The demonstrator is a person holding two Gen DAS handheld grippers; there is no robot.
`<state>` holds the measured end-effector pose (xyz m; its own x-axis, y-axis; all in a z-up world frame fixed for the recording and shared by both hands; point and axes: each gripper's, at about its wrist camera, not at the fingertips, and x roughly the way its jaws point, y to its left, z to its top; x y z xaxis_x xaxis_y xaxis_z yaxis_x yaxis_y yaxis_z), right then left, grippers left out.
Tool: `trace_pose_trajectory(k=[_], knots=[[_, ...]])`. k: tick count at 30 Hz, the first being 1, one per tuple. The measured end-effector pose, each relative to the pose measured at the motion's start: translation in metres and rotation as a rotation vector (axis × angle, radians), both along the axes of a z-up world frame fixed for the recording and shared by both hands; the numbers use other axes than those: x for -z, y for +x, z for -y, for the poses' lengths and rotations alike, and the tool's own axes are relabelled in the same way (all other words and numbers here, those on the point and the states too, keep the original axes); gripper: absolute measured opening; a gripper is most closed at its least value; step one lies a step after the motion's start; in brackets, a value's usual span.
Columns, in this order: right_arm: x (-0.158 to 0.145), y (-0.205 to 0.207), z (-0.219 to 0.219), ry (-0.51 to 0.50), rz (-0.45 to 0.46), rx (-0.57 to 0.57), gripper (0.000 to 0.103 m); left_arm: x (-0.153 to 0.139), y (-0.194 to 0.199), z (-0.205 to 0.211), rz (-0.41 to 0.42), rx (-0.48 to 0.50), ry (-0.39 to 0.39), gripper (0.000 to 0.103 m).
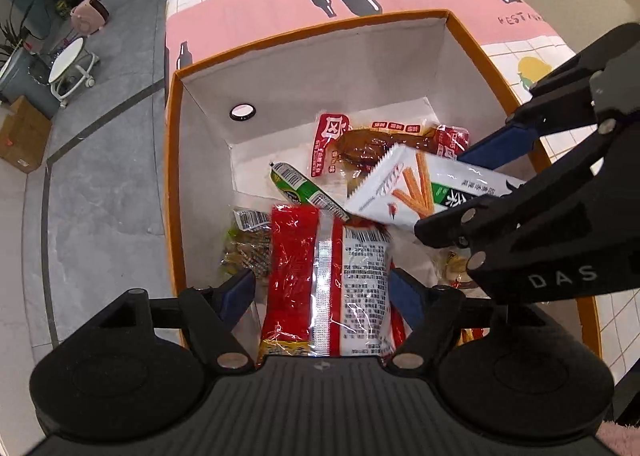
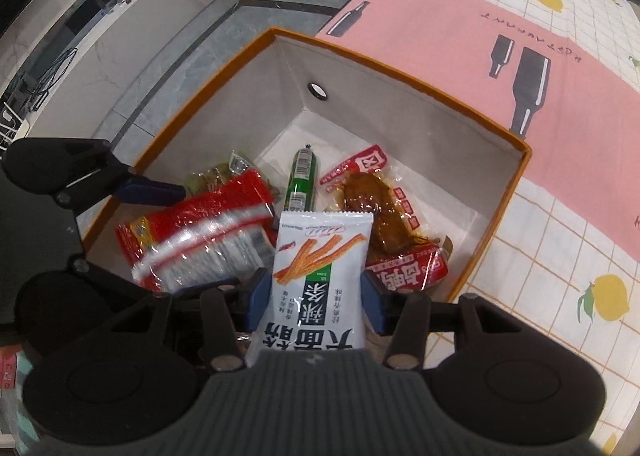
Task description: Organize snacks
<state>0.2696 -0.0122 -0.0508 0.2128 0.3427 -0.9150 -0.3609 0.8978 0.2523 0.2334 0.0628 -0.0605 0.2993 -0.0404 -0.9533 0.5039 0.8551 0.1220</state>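
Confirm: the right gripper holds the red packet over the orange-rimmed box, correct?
Not quite. The right gripper holds the white packet, as the right wrist view shows. The red packet lies between the left gripper's open jaws. The orange-rimmed box part is right.

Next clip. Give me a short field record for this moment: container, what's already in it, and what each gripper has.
container: orange-rimmed box on a patterned tablecloth
in box: red packet, green sausage stick, brown meat snack
left gripper: open, astride the red packet, pads apart from it
right gripper: shut on white snack bag, bag above the box contents
task state: white bag not yet released
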Motion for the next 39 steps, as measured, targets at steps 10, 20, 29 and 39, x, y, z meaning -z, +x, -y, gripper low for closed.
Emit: trace_pose_trajectory(k=[10, 20, 29, 39], knots=[[-0.01, -0.002, 0.004, 0.007, 0.011, 0.028, 0.061, -0.019, -0.009, -0.003, 0.011, -0.041, -0.053, 0.09], [-0.053, -0.031, 0.026, 0.036, 0.138, 0.076, 0.064, -0.069, -0.041, 0.001, 0.16, -0.114, -0.117, 0.09], [-0.103, -0.096, 0.073, 0.104, 0.308, 0.194, 0.068, -0.113, -0.095, 0.019, 0.405, -0.146, -0.172, 0.09], [-0.126, -0.184, 0.105, 0.052, 0.511, 0.289, 0.077, -0.137, -0.159, 0.038, 0.643, -0.251, -0.258, 0.09]])
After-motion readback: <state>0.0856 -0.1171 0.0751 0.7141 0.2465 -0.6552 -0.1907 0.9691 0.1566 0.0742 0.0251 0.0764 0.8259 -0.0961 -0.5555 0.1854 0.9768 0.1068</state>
